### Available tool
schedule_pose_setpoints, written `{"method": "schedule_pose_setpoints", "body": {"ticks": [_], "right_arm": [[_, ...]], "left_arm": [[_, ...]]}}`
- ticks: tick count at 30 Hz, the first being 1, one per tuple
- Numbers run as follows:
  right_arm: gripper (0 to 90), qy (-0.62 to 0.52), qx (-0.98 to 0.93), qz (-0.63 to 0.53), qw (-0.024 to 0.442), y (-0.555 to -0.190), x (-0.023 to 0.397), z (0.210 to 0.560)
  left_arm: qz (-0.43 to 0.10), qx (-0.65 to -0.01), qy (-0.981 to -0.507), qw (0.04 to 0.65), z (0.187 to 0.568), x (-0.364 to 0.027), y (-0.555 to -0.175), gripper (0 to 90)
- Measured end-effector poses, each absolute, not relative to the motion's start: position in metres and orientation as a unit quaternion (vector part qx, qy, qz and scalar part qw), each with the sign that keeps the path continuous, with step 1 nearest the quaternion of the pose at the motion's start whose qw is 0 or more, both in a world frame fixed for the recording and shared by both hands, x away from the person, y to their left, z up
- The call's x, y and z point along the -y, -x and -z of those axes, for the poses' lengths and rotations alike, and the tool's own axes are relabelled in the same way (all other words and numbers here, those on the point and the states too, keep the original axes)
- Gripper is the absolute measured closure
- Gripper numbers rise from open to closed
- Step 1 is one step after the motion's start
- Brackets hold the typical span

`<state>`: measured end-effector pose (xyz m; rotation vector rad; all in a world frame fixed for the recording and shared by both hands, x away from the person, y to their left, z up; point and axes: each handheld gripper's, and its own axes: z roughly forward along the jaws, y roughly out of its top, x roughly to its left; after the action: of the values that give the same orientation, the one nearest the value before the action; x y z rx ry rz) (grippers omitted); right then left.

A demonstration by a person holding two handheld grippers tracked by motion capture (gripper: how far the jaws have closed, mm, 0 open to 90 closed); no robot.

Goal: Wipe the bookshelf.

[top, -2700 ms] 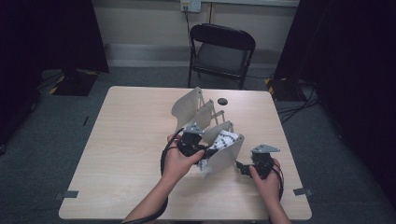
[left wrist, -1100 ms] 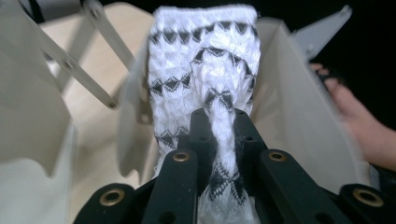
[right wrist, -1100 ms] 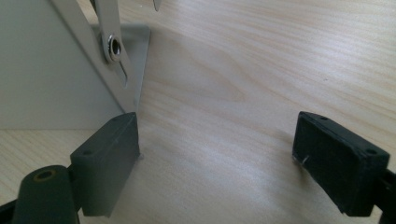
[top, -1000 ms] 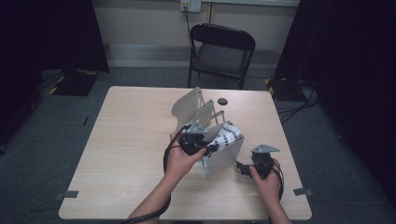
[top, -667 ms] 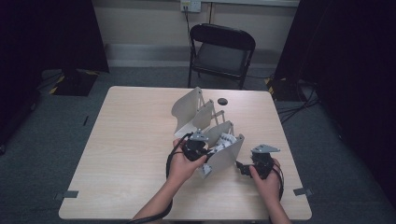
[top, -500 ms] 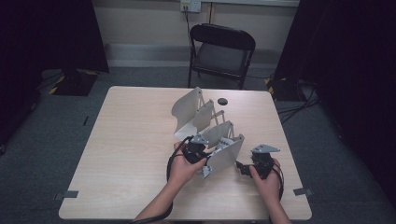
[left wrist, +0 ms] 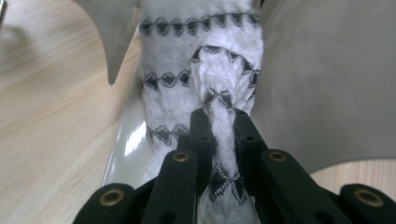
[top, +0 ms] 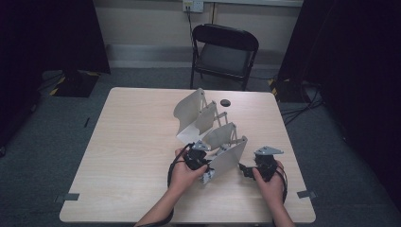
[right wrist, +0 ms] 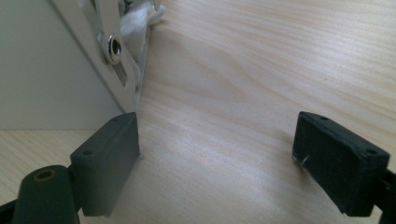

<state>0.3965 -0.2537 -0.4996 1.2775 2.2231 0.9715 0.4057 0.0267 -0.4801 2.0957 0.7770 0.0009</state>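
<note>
**Patterned cloth fed into folding rack, three views**

High view: pale wooden surface point(top: 132, 156) carried a white hinged-panel folding rack point(top: 208, 127). Left gripper point(top: 196, 158) sat at the rack's near end; right gripper point(top: 259, 166) rested just beside the near panel, probably waiting to steady it. Small black round object point(top: 225, 102) lay beyond; black folding chair point(top: 222, 52) stood behind.

Left gripper view: fingers point(left wrist: 201, 128) were clamped tight on a bunched fold of white knitted cloth with black diamond bands point(left wrist: 187, 70), which lay in the trough between two panels.

Right gripper view: fingers point(right wrist: 109, 158) stood wide apart, holding nothing; one touched the panel's base.
</note>
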Motion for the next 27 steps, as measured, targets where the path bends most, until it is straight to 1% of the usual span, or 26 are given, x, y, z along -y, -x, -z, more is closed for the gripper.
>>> {"method": "schedule_pose_setpoints", "body": {"ticks": [10,27], "right_arm": [[13.9,-0.457,-0.795,-0.347,0.199,-0.397,0.254,0.500],[13.9,-0.457,-0.795,-0.347,0.199,-0.396,0.254,0.500]], "left_arm": [[-0.005,-0.316,-0.844,0.433,0.481,-0.044,-0.400,81.6],[-0.035,-0.329,-0.840,0.430,0.472,-0.090,-0.396,81.4]]}}
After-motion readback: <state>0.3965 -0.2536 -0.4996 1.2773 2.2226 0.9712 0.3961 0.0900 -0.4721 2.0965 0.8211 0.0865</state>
